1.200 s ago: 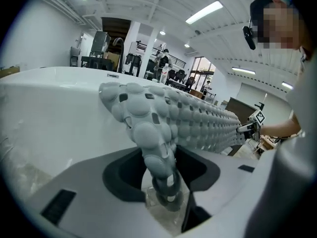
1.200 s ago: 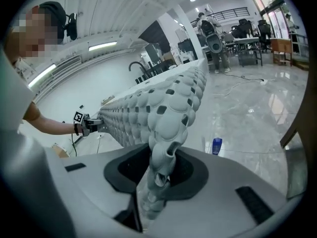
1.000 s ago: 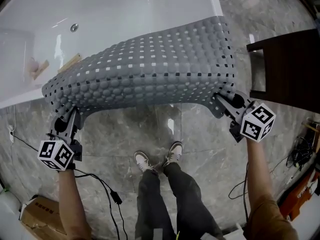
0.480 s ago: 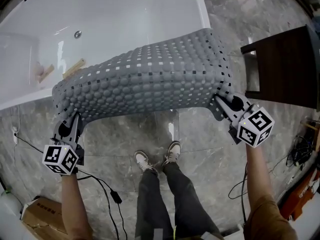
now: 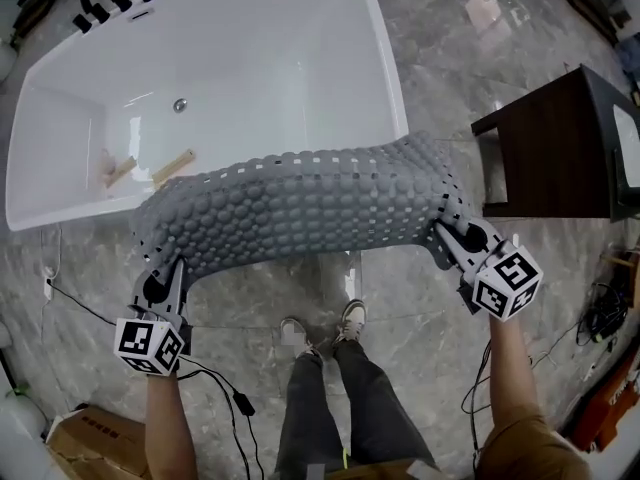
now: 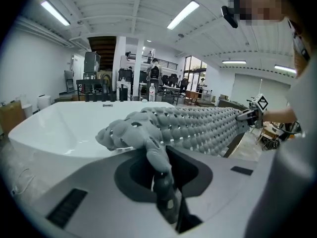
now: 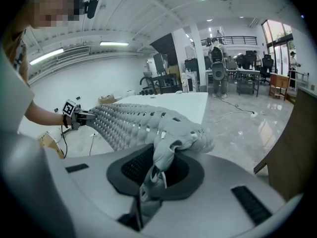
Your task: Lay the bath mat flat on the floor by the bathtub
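Change: the bath mat [image 5: 300,208] is further out from the bathtub [image 5: 395,98] than a second ago. Before, its far edge sat over the tub rim and well into the tub. Now only the left part of the far edge overlaps the near rim, and most of it hangs over the floor [image 5: 250,298] in front of the tub. It is stretched sideways between my two tools, off the ground and sagging a bit in the middle. My shoes [image 5: 350,318] sit further down the head view than before. Both tools have also closed tighter on the corners over that second. Judgement: the mat is lifted clear and spread out, and lowering it flat by the tub is still to do.

Left tool [image 5: 163,273]: nearly closed, pinching the near-left corner of the mat. In the left gripper view the corner is bunched and squeezed between the jaws [image 6: 164,185], with the rest of the mat running away to the right.

Right tool [image 5: 447,236]: nearly closed too, clamped on the near-right corner. The right gripper view shows a folded lump of mat caught in the jaws [image 7: 148,182]. A dark cabinet [image 5: 550,148] stands just right of that corner, not touching.
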`<state>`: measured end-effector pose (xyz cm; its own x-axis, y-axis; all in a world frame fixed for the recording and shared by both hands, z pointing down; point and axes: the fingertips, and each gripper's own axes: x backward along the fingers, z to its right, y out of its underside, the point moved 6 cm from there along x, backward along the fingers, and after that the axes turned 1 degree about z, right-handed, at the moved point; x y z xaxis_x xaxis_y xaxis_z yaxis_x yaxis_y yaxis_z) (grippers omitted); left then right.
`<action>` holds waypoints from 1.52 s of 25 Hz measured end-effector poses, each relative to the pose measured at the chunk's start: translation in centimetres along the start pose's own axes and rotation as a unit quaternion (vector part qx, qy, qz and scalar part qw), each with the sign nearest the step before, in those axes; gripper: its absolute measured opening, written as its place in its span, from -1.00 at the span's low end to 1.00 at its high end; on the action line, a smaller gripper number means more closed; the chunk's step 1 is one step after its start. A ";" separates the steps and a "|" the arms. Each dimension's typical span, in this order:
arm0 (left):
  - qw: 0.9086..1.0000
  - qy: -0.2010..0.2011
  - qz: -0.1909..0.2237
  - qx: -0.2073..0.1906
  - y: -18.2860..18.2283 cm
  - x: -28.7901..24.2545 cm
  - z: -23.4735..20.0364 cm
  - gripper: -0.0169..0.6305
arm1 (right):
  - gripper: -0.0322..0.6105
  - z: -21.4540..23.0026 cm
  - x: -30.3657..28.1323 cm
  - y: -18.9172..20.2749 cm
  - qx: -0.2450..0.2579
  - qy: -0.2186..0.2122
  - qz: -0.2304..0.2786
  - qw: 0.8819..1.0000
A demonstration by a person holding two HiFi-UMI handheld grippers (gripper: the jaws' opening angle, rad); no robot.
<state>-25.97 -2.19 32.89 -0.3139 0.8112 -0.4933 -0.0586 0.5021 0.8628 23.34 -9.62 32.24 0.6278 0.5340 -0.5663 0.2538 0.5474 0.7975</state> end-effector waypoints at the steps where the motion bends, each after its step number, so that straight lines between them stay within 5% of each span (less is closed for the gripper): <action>1: 1.000 0.000 0.004 0.001 -0.7 0.9 0.3 -0.77 | -0.74 -0.6 0.8 -0.4 -0.003 0.000 0.002 1.000; 7: 0.999 0.002 0.029 0.016 -3.7 6.6 2.1 -0.78 | -0.74 -5.7 5.7 -3.8 -0.005 0.002 0.008 1.000; 19: 0.995 0.026 0.089 -0.020 -11.5 17.8 5.9 -0.78 | -0.75 -15.9 16.4 -10.9 0.001 0.035 0.049 0.998; 30: 0.990 0.018 0.134 -0.031 -17.3 24.7 10.2 -0.78 | -0.75 -21.0 23.1 -15.3 0.025 0.073 0.092 0.993; 38: 0.983 0.000 0.171 -0.058 -22.2 26.4 12.2 -0.78 | -0.75 -20.7 26.2 -19.4 0.061 0.071 0.141 0.986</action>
<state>-21.39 11.80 -0.62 -0.3348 0.9266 -0.1711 -0.0572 0.1613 0.9852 19.64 7.10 -2.39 0.5782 0.7438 -0.3354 0.1764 0.2874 0.9414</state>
